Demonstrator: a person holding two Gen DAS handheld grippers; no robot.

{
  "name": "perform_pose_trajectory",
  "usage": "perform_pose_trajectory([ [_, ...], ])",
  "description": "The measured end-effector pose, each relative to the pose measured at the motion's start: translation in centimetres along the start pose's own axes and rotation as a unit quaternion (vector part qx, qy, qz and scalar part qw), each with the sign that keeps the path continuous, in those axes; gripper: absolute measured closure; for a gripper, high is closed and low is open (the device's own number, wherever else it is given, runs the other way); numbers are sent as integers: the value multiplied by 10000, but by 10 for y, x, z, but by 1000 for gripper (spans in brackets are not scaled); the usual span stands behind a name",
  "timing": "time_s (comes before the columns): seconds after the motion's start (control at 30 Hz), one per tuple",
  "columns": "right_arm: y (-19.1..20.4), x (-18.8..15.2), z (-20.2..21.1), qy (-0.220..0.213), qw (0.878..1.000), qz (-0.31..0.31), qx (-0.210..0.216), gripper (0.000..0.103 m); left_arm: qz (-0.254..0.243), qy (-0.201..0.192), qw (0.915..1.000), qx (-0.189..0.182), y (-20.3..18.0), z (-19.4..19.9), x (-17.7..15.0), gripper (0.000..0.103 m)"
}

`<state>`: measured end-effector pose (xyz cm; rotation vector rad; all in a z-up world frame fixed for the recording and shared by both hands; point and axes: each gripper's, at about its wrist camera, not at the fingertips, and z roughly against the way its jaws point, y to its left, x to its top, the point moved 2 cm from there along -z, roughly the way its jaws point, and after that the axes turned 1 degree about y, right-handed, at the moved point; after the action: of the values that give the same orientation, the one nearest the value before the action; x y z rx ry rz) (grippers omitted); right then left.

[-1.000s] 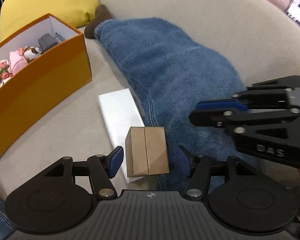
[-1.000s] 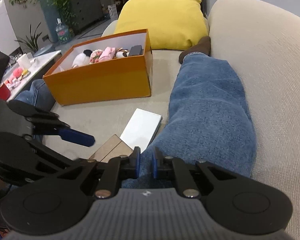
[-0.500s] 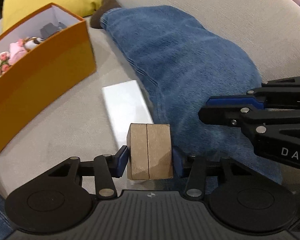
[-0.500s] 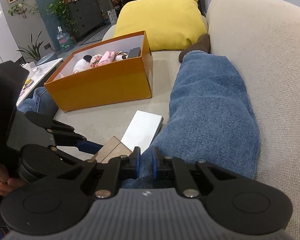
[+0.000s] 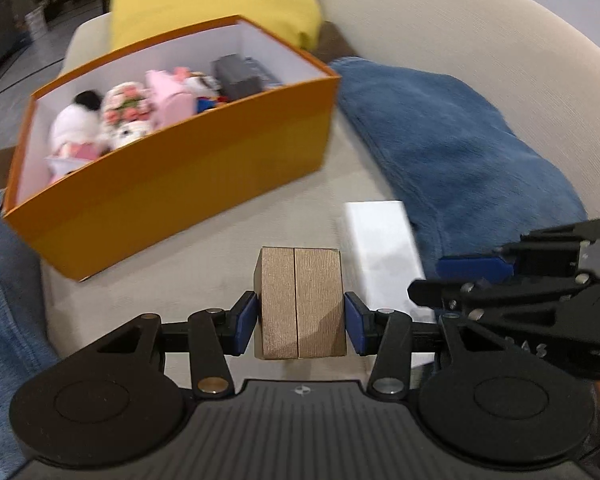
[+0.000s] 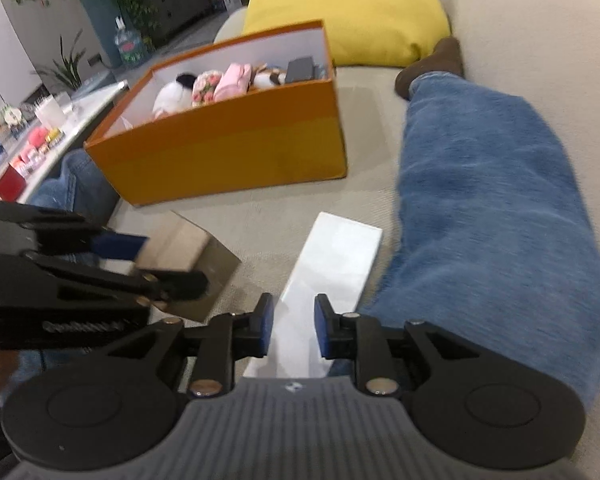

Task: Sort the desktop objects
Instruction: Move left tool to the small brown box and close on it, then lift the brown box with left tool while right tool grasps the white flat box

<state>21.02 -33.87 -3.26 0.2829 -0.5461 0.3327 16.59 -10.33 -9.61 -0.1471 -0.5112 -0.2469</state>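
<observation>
My left gripper [image 5: 300,316] is shut on a small brown cardboard box [image 5: 300,300] and holds it above the sofa seat, in front of the orange box [image 5: 188,168]. The brown box also shows in the right wrist view [image 6: 196,248], held by the left gripper [image 6: 140,256]. A flat white box [image 5: 384,252] lies on the seat beside a jeans-clad leg [image 5: 452,140]. My right gripper [image 6: 294,328] is partly open and empty, just above the near end of the white box [image 6: 332,268]. The orange box [image 6: 236,140] holds plush toys and a dark case.
A yellow cushion [image 6: 348,0] lies behind the orange box. The beige sofa back [image 6: 540,52] rises on the right. The leg [image 6: 488,184] stretches along the seat. A low table with small items [image 6: 24,140] stands off the sofa's left edge.
My left gripper closed on the brown box, lifted it off the white box and swung left toward the orange box. My right gripper opened a little and moved over the white box.
</observation>
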Motion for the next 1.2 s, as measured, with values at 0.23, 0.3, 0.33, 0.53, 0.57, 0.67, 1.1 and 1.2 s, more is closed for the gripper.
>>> perform_pose_trajectory([
  [0.23,25,8,-40,463,9967,237,-616,53,401,37,9991,148,43,-2,-8,50],
  [0.3,29,9,-51,596,9944,301,-816,52,486,36,9987,178,53,-4,-10,50],
  [0.33,32,9,-56,659,9932,338,-899,52,529,33,9984,171,58,-4,-12,50],
  [0.53,46,4,-79,801,9812,695,-1615,44,700,-42,9975,12,75,-1,-17,50],
  [0.57,48,3,-82,819,9780,755,-1764,43,722,-55,9974,-13,76,-1,-18,50],
  [0.67,49,-2,-91,902,9686,886,-2142,39,784,-70,9968,-126,82,-1,-21,50],
  [1.1,30,13,-104,844,9717,499,-2148,40,952,-89,9950,-279,94,-3,-29,50],
  [1.2,19,18,-90,741,9831,145,-1666,50,941,-95,9952,-264,95,-2,-29,50],
])
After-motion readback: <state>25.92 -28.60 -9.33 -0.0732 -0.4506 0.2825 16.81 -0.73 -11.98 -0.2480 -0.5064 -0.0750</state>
